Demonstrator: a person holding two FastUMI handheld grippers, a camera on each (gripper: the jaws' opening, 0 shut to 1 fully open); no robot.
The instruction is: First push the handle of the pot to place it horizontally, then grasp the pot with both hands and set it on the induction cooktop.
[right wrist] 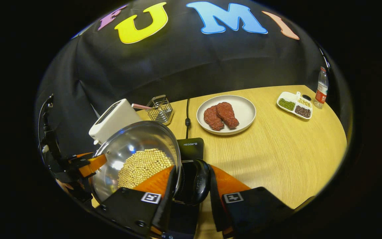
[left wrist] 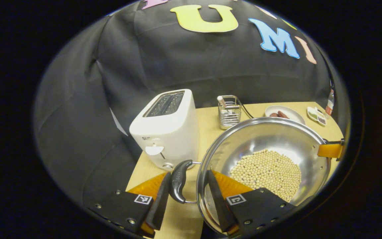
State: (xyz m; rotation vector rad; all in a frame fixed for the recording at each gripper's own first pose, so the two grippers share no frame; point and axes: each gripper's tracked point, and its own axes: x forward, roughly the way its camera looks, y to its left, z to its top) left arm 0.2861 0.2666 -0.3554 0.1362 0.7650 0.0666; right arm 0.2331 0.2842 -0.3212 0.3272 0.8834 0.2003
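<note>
A steel pot (left wrist: 270, 139) (right wrist: 134, 139) holds a layer of soybeans (left wrist: 265, 172) (right wrist: 143, 166). Its two black side handles point left and right. My left gripper (left wrist: 189, 176) is shut on the left handle (left wrist: 178, 181), with one finger outside the handle and the other inside the rim. My right gripper (right wrist: 192, 169) is shut the same way on the right handle (right wrist: 197, 181). The black induction cooktop (right wrist: 191, 149) lies under the pot's right side. Whether the pot rests on it or hangs above it I cannot tell. Across the pot, each view shows the other gripper (left wrist: 330, 150) (right wrist: 88, 164).
A white toaster (left wrist: 166, 129) (right wrist: 113, 121) stands close behind the pot on the left, with a wire holder (left wrist: 229, 111) (right wrist: 159, 109) beside it. Farther right on the wooden table are a plate (right wrist: 244, 109) of meat, a divided dish (right wrist: 293, 104) and a bottle (right wrist: 322, 87). A black cable (right wrist: 187, 113) runs back from the cooktop.
</note>
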